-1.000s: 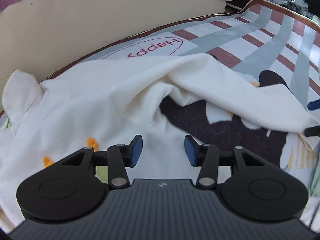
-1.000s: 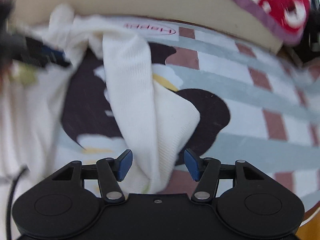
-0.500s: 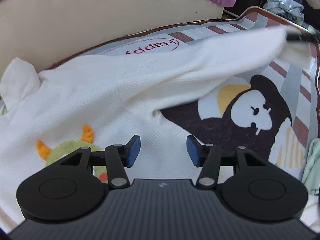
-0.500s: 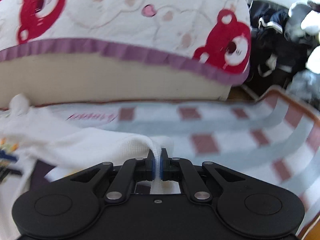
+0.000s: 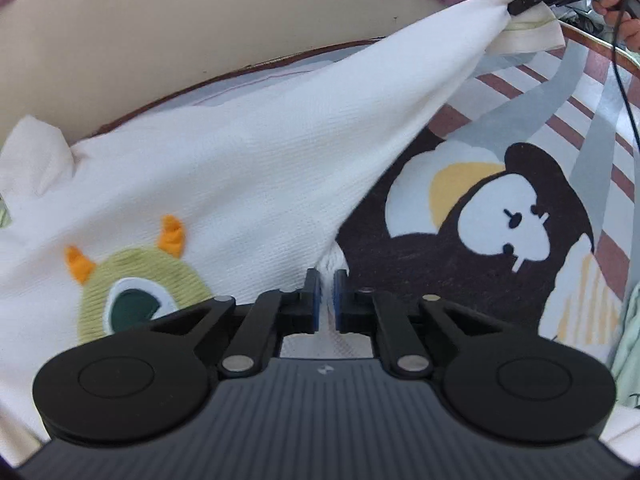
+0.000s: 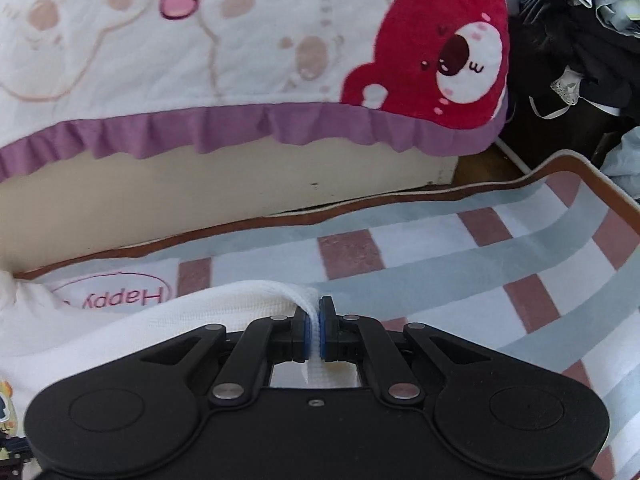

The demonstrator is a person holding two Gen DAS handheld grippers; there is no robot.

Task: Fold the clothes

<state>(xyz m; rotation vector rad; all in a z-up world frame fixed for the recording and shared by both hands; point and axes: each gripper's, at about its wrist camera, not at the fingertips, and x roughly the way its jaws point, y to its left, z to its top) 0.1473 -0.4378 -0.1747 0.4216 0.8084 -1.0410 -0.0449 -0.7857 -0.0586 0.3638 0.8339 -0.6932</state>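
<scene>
White waffle-knit cloth fills the left of the left wrist view: a child's top (image 5: pixel 224 184) with a green one-eyed monster patch (image 5: pixel 140 292) sporting orange horns, spread over a printed play mat (image 5: pixel 592 128). At far left a short sleeve (image 5: pixel 36 152) sticks up against the beige bed base (image 5: pixel 180 36). Near the middle, the left gripper (image 5: pixel 327 300) has its blue pads pressed together on a fold of the top at the underarm. From there the other sleeve (image 5: pixel 400 100) stretches up and to the far right, where the right gripper (image 5: pixel 520 0) pinches its cuff end. The right wrist view confirms this: its fingers are closed on a bunched strip of white knit, with a purple-frilled bear bedspread (image 6: pixel 432 56) beyond.

Risks, as a judgement: the sleeve is taut between two small pinches, so pulling further could slip the knit from either grip or strain the underarm seam. Dragging could also shift the flat body and wrinkle it, spoiling the fold. The right gripper's cable (image 5: pixel 624 72) hangs over the mat at far right and might snag.
</scene>
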